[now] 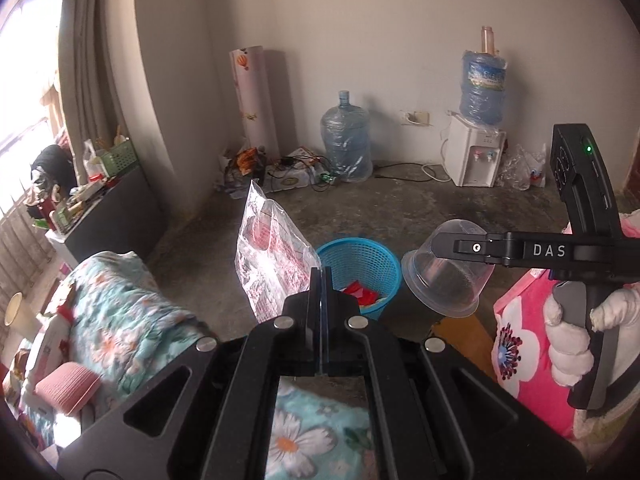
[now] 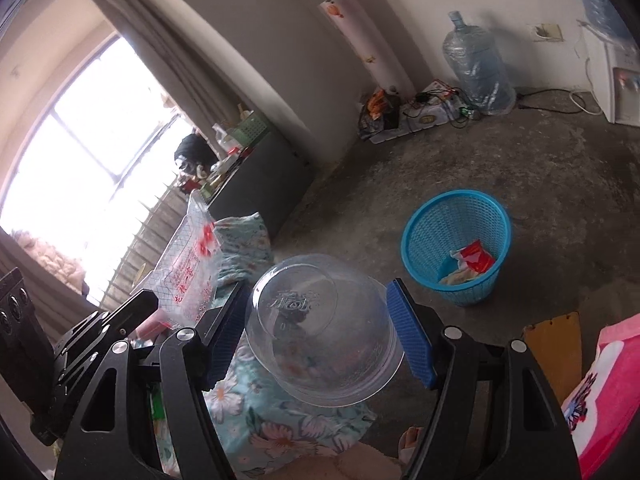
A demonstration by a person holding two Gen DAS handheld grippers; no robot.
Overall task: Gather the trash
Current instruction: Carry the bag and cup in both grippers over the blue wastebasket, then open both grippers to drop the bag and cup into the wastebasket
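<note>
My left gripper (image 1: 321,276) is shut on a clear plastic bag (image 1: 272,256) printed in red, which stands up from its fingers above the floor. That bag (image 2: 188,276) shows at the left in the right wrist view. My right gripper (image 2: 320,320) is shut on a clear plastic cup (image 2: 320,328), its blue pads (image 2: 410,332) pressing both sides. The cup (image 1: 444,280) hangs to the right of the blue mesh bin (image 1: 360,264). The bin (image 2: 456,244) stands on the concrete floor with red and white wrappers (image 2: 474,258) inside. A gloved hand (image 1: 568,340) holds the right gripper.
A floral quilt (image 1: 124,304) lies at the left and below. A pink flowered cloth (image 1: 528,344) and a wooden board (image 2: 554,356) are at the right. Water bottles (image 1: 346,140), a dispenser (image 1: 476,156), cables and boxes line the far wall. A dark cabinet (image 1: 116,208) stands by the window.
</note>
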